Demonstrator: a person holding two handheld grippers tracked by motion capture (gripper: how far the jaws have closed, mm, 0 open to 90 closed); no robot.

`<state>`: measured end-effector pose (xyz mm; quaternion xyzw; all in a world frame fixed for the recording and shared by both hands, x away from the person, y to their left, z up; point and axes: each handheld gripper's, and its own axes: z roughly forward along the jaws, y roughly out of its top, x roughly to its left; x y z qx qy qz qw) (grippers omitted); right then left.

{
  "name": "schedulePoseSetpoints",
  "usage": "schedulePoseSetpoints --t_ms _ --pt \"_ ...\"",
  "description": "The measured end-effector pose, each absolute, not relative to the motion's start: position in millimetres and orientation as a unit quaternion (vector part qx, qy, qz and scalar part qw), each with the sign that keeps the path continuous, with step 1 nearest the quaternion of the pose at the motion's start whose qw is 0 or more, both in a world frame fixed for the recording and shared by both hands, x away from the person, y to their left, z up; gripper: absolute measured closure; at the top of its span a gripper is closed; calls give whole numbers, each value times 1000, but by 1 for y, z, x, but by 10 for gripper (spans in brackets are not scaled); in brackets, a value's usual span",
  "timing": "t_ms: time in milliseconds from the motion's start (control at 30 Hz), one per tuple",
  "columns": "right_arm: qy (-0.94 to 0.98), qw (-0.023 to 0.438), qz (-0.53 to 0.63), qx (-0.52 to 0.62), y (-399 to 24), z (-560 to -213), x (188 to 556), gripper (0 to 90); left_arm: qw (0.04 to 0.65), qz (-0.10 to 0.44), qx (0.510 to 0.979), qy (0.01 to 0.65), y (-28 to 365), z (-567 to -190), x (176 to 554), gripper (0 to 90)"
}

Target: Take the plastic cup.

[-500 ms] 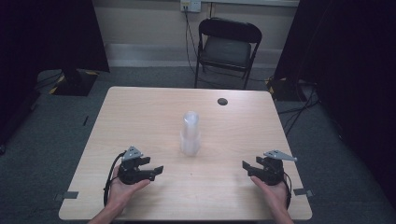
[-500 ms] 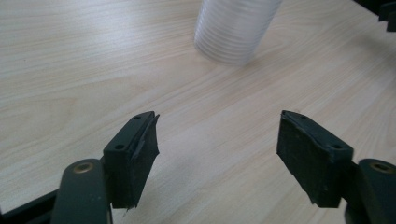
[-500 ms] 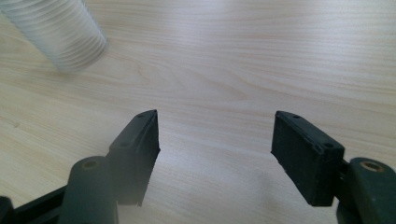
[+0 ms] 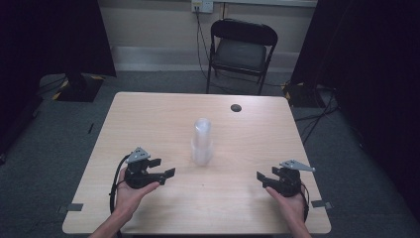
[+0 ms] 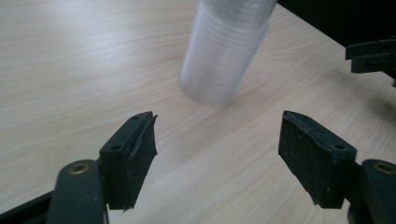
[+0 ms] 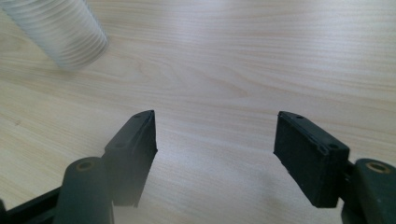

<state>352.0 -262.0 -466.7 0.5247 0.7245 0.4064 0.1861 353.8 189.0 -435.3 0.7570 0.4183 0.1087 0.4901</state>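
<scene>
While a stack of clear plastic cups [image 4: 202, 142] stands upright at table [image 4: 148, 114] centre, left gripper [image 4: 159, 169] at seven o'clock and right gripper [image 4: 263, 177] at five rest wide open, empty; any approach should stay level, gripping low.

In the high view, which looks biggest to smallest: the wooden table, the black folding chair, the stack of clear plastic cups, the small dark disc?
1. Light wooden table
2. Black folding chair, though it stands farther from the camera
3. Stack of clear plastic cups
4. Small dark disc
</scene>
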Motion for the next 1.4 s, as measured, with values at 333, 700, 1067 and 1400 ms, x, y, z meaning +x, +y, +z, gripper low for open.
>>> schedulePoseSetpoints --t_ms 333,700,1067,1400 --pt "733 190 410 509 -261 -460 346 293 499 122 770 378 174 -417 359 269" --pt "751 165 425 478 -248 -458 342 253 506 150 775 346 152 -392 384 202" --pt "756 150 429 471 -245 -458 341 217 516 158 775 327 134 -375 408 155" --pt "763 132 422 472 -240 -464 344 203 534 162 765 321 123 -370 424 182"
